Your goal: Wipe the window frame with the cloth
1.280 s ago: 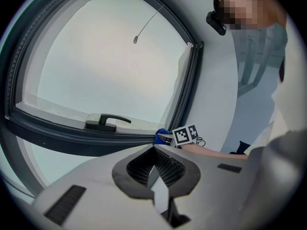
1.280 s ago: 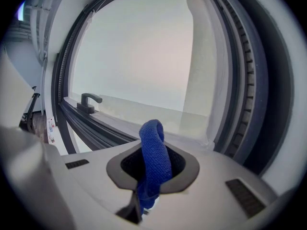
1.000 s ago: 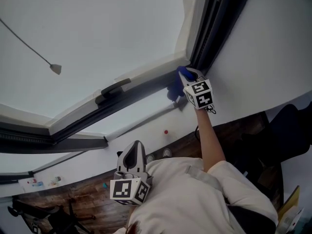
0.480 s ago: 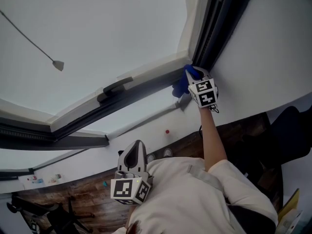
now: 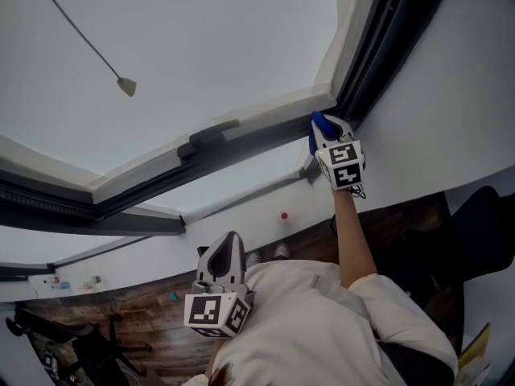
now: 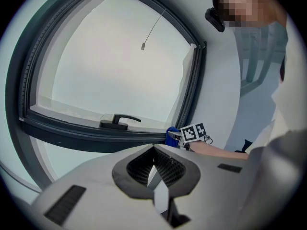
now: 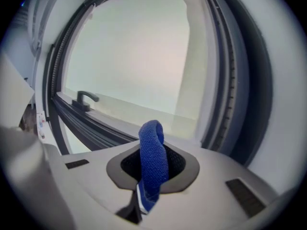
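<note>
Logged little travel over the last second: right gripper (image 5: 326, 131) kept at the bottom right corner of window frame (image 5: 241, 147), less cloth (image 7: 152, 159) hanging below the rail than before. Judged wiping mid-course, with the corner being worked and the right upright and the rest of the rail probably still to do. Counted, largest first: one window frame; two grippers, right clenched on the cloth at that corner, left gripper (image 5: 224, 248) closed on nothing, low by the torso; one window handle (image 5: 211, 137); one blue cloth.
</note>
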`<state>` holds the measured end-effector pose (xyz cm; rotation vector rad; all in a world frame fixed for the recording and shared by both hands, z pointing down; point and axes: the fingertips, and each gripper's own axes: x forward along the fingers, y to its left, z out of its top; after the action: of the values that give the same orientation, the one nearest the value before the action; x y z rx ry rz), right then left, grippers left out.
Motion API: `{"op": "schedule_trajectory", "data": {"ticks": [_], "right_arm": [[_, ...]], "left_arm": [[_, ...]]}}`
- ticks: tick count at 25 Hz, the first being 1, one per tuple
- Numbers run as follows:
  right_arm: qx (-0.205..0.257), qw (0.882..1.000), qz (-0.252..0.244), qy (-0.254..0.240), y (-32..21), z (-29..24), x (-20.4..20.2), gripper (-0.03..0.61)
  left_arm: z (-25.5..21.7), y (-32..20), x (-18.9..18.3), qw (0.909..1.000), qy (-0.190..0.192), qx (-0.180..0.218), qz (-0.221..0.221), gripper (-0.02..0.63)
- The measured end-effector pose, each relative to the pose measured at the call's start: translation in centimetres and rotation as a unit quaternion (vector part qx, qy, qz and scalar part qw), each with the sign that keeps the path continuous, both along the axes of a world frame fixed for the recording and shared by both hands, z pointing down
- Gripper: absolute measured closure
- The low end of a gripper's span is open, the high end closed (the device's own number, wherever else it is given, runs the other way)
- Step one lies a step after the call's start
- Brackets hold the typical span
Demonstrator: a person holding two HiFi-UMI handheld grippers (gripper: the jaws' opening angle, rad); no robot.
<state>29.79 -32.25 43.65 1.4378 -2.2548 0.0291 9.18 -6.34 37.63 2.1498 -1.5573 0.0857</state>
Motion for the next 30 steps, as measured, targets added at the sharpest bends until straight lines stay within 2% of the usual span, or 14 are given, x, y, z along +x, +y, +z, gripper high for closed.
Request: {"op": "schedule_trajectory", "data": {"ticks": [6,11,15,21,25,30], "right_arm": [[-0.019,0.991,-0.122,-0.060,4.7,-0.1,-11.9,0.534],[-0.023,0.981,-0.187,-0.045,7.4,-0.4,-19.5,0.534],[-0.028,0.975,-0.219,-0.030,8.8,-0.2,-23.9,0.534],[-0.057,0.969,-0.239,-0.011,9.5,1.8,-28.0,0.534],[-0.057,0.973,-0.225,0.008,8.8,2.7,-28.5,0.532],[-0.044,0.976,-0.214,0.005,8.8,2.7,-28.4,0.534]], "left_arm": [[-0.3,0.7,-2.0,0.9999,-0.001,0.002,0.011,0.608],[-0.8,1.3,-4.5,0.9998,-0.003,0.005,0.019,0.609],[-1.1,1.8,-6.7,0.9998,-0.002,0.003,0.019,0.609],[-0.8,2.4,-9.9,1.0000,0.002,-0.002,0.006,0.609],[-0.6,2.5,-11.4,1.0000,0.003,-0.006,-0.003,0.608],[-0.5,2.2,-12.3,1.0000,0.002,-0.005,-0.004,0.609]]}}
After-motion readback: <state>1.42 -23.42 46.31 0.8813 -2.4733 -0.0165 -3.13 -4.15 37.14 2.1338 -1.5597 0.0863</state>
